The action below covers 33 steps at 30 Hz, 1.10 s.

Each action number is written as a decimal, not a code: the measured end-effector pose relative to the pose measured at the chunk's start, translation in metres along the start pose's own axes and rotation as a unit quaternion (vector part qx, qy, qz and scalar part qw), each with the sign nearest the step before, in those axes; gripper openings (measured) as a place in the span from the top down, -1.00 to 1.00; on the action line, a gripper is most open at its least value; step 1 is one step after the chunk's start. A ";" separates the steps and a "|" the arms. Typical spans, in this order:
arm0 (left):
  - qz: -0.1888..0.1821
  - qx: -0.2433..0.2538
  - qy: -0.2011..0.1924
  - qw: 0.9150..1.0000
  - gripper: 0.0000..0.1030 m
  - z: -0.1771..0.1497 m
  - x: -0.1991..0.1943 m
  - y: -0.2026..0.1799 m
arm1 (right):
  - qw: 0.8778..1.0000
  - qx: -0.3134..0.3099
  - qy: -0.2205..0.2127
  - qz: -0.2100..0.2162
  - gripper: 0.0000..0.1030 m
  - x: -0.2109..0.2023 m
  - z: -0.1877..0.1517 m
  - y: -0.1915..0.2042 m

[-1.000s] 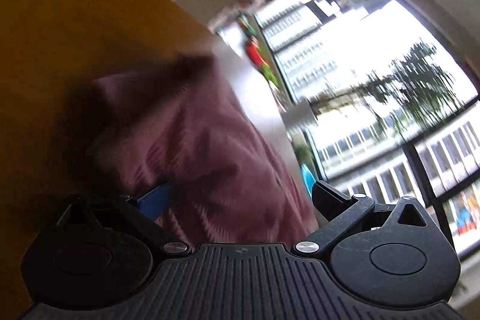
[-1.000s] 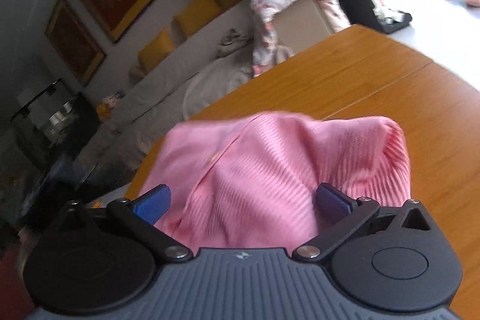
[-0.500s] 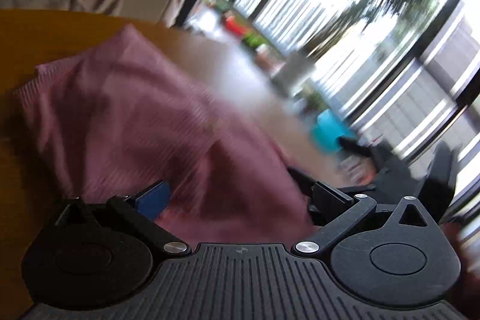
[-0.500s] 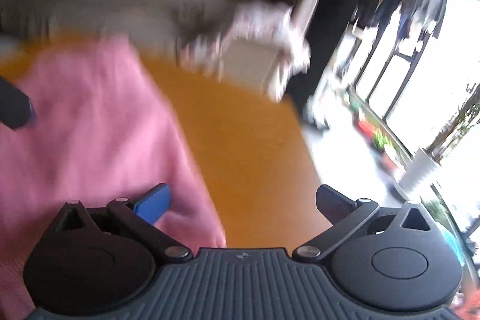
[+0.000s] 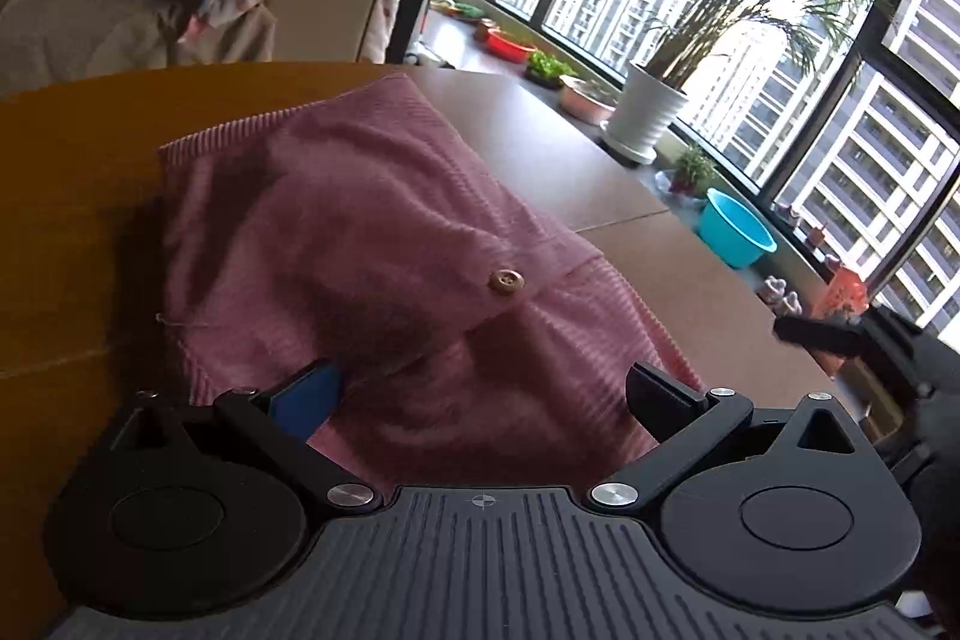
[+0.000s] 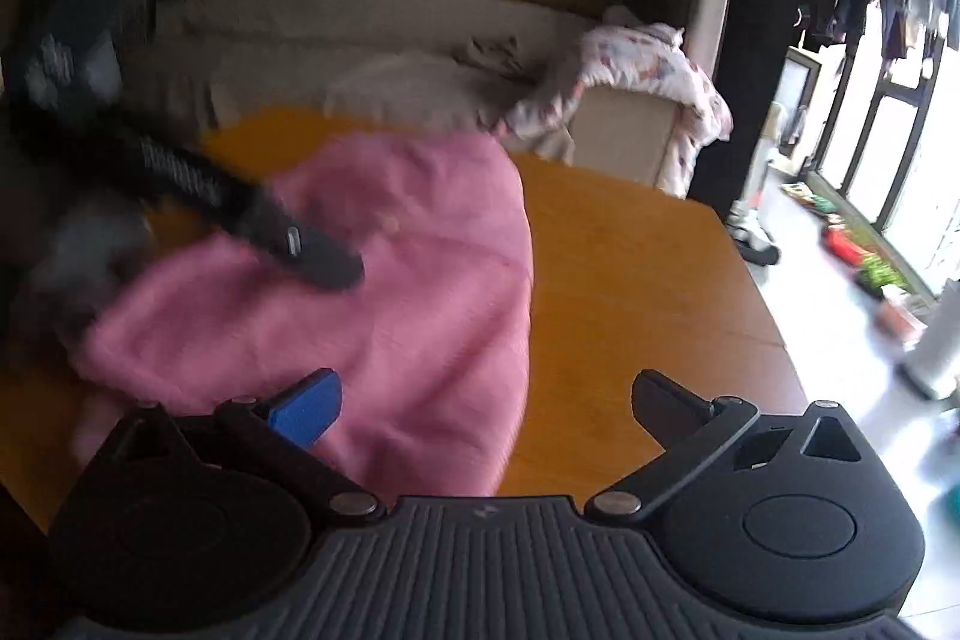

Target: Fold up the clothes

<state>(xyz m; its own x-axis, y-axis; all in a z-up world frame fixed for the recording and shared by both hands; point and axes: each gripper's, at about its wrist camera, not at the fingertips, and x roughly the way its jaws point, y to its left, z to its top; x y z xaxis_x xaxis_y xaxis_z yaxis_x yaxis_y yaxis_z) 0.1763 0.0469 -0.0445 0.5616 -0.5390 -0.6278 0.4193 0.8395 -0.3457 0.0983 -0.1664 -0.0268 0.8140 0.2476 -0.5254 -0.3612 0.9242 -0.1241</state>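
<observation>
left wrist view: the left gripper [image 5: 483,391] hangs just above the pink ribbed cardigan [image 5: 384,232], its jaws spread wide and clasping nothing. the cardigan lies bunched on the wooden table [image 5: 72,196], a brown button [image 5: 506,281] showing on a folded flap near the gripper. past the cardigan, a white potted palm [image 5: 651,115] and a turquoise basin [image 5: 735,235] stand by the window. right wrist view: the right gripper [image 6: 486,397] is also released, its blue finger [image 6: 306,409] over the cardigan's near edge, its black finger over bare table.
</observation>
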 end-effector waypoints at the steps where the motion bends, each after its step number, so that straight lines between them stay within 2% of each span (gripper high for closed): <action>1: 0.000 0.002 0.000 1.000 -1.00 0.000 0.001 0.001 | 1.000 0.010 -0.011 0.002 -1.00 -0.002 0.005 -0.006; 3: 0.001 0.004 -0.002 1.000 -1.00 -0.001 0.001 0.001 | 1.000 0.024 -0.017 0.009 -1.00 0.004 0.013 -0.015; 7: -0.001 -0.010 -0.006 1.000 -1.00 -0.001 -0.004 0.003 | 0.999 0.007 0.051 0.001 -1.00 0.035 0.005 -0.009; 10: -0.012 -0.029 -0.014 0.999 -1.00 -0.008 -0.024 0.009 | 0.997 0.033 0.061 0.030 -1.00 0.039 -0.003 -0.004; 11: -0.012 -0.029 -0.015 0.999 -1.00 -0.012 -0.030 0.010 | 0.996 0.037 0.064 0.051 -1.00 0.039 -0.004 -0.002; 13: 0.013 -0.012 -0.012 1.000 -1.00 -0.021 -0.041 0.010 | 0.992 0.032 0.059 0.111 -1.00 0.028 -0.002 -0.002; 15: 0.038 0.015 -0.007 0.999 -1.00 -0.028 -0.049 0.010 | 0.991 0.026 0.037 0.129 -1.00 0.019 0.008 -0.007; 17: 0.055 0.031 0.000 0.998 -1.00 -0.032 -0.051 0.010 | 0.994 0.023 0.011 0.107 -1.00 0.020 0.028 -0.018; 19: 0.065 0.039 0.006 0.997 -1.00 -0.035 -0.052 0.011 | 0.998 0.018 -0.010 0.059 -1.00 0.027 0.045 -0.022; 22: 0.060 0.030 0.003 0.998 -1.00 -0.036 -0.051 0.013 | 1.000 0.000 -0.019 0.006 -1.00 0.062 0.066 -0.023; 23: 0.058 0.028 0.000 0.998 -1.00 -0.037 -0.055 0.014 | 1.000 -0.009 -0.008 -0.009 -1.00 0.076 0.068 -0.022; 25: 0.055 0.025 -0.006 0.998 -1.00 -0.039 -0.061 0.016 | 0.998 -0.035 0.045 -0.032 -1.00 0.108 0.060 -0.015; 26: 0.053 0.023 -0.009 0.998 -1.00 -0.040 -0.064 0.017 | 0.997 -0.042 0.057 -0.038 -1.00 0.118 0.057 -0.013; 28: 0.050 0.020 -0.015 0.998 -1.00 -0.042 -0.070 0.019 | 0.997 -0.042 0.047 -0.038 -1.00 0.123 0.054 -0.013; 33: 0.054 0.018 -0.030 0.998 -1.00 -0.036 -0.077 0.029 | 0.999 -0.030 0.023 -0.023 -1.00 0.094 0.057 -0.016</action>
<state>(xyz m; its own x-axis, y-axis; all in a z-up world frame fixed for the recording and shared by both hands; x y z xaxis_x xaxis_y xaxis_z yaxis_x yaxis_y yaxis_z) 0.1195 0.1149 -0.0308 0.6470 -0.4490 -0.6163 0.3786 0.8907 -0.2515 0.2064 -0.1417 -0.0264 0.8093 0.1894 -0.5561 -0.3511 0.9149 -0.1994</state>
